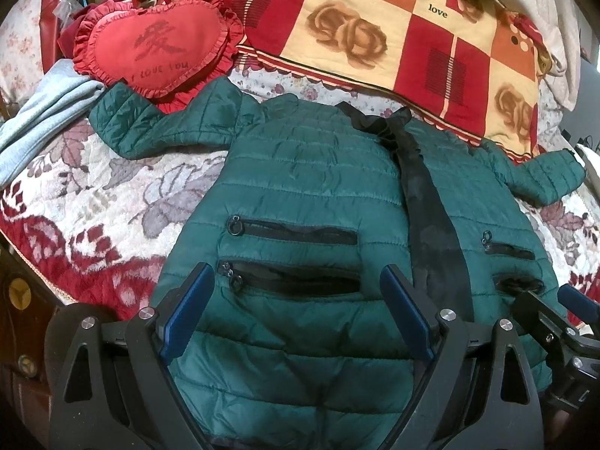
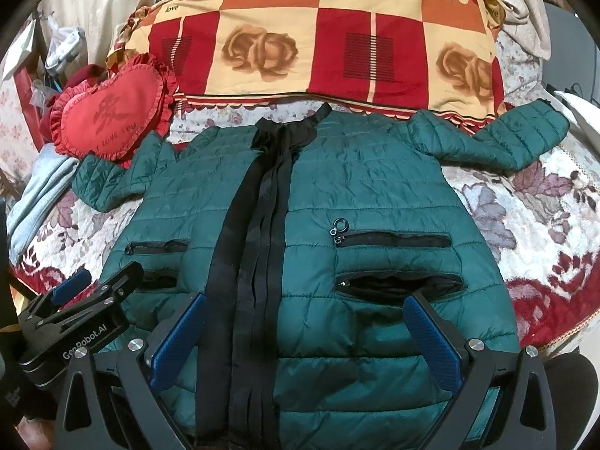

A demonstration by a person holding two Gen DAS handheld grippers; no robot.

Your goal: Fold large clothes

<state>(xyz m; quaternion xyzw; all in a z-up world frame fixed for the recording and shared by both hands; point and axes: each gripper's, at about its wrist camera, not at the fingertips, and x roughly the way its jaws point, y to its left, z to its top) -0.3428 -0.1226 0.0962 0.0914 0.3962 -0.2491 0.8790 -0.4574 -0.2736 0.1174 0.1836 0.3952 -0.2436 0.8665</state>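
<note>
A dark green quilted jacket (image 1: 307,172) lies flat and face up on the bed, sleeves spread to both sides; it also shows in the right wrist view (image 2: 367,172). A black zipper band (image 2: 258,232) runs down its front, with black zip pockets on each side. My left gripper (image 1: 298,281) is open and empty, hovering over the jacket's left lower half near the hem. My right gripper (image 2: 305,313) is open and empty over the right lower half. Each gripper appears at the edge of the other's view.
A red heart-shaped cushion (image 1: 153,45) touches the left sleeve. A red, orange and cream quilt (image 1: 375,30) lies folded behind the collar. A grey garment (image 1: 41,120) lies at far left. The floral bedspread (image 1: 93,195) surrounds the jacket.
</note>
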